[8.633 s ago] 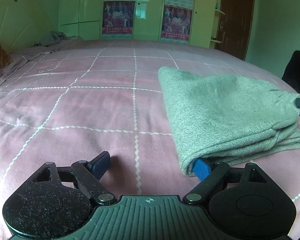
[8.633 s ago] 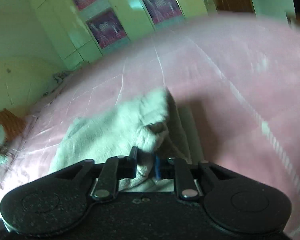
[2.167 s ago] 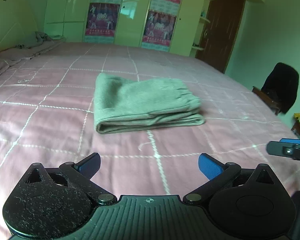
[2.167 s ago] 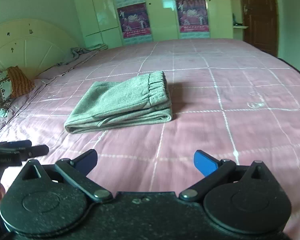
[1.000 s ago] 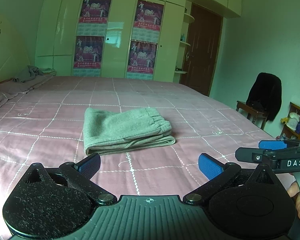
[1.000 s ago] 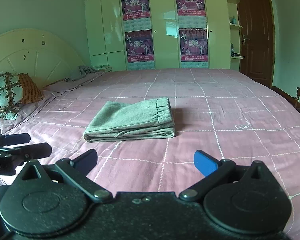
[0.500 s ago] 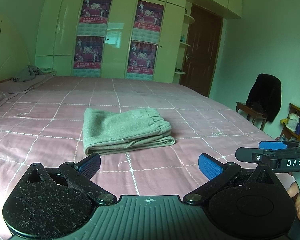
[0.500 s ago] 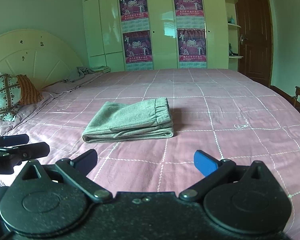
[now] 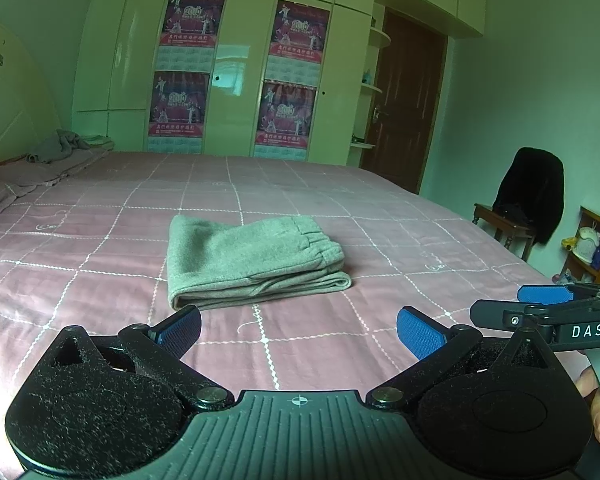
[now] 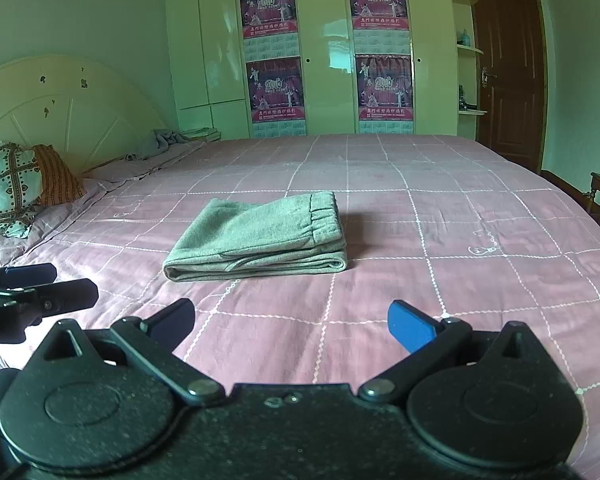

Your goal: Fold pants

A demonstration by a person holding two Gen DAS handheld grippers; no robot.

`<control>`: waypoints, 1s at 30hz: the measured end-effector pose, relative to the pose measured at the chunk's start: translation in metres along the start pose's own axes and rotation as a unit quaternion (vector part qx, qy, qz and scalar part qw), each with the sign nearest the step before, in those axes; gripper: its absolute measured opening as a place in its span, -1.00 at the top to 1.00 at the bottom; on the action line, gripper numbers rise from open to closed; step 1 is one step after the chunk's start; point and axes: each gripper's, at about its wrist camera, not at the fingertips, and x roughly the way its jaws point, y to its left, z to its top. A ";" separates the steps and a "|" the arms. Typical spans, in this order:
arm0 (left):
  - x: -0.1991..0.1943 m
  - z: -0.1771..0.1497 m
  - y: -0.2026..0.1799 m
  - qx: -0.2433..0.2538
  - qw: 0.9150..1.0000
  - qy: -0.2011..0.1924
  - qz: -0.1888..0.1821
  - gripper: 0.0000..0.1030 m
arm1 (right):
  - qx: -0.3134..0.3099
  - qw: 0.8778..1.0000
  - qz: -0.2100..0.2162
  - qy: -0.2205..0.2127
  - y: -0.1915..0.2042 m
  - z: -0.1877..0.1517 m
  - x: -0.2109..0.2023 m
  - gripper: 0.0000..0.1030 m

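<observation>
The grey-green pants (image 9: 252,264) lie folded into a compact stack on the pink checked bed (image 9: 100,240), waistband to the right. They also show in the right wrist view (image 10: 260,238). My left gripper (image 9: 298,330) is open and empty, held back from the pants near the bed's front edge. My right gripper (image 10: 290,326) is open and empty, also well short of the pants. Each gripper shows at the edge of the other's view: the right one (image 9: 540,306) and the left one (image 10: 40,284).
A wardrobe with posters (image 9: 240,72) stands behind the bed. A chair with a black coat (image 9: 528,200) and a brown door (image 9: 404,104) are on the right. Pillows (image 10: 16,184) and a headboard (image 10: 60,104) are on the left. A crumpled cloth (image 9: 56,146) lies far back.
Over the sequence both grippers let go of the pants and pulled back and up from the bed. In the last second nothing has visibly moved.
</observation>
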 end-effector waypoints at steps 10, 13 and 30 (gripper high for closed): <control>0.000 0.000 0.000 -0.001 1.000 0.002 -0.003 -1.00 | 0.001 1.000 -0.001 0.001 0.001 -0.001 0.000 -0.99; -0.001 0.000 0.000 -0.001 1.000 0.001 -0.003 -1.00 | 0.002 1.000 -0.001 0.000 0.001 0.000 -0.001 -0.99; 0.000 0.000 0.002 -0.001 1.000 -0.003 -0.001 -1.00 | 0.002 1.000 -0.002 0.000 0.002 0.000 -0.001 -0.99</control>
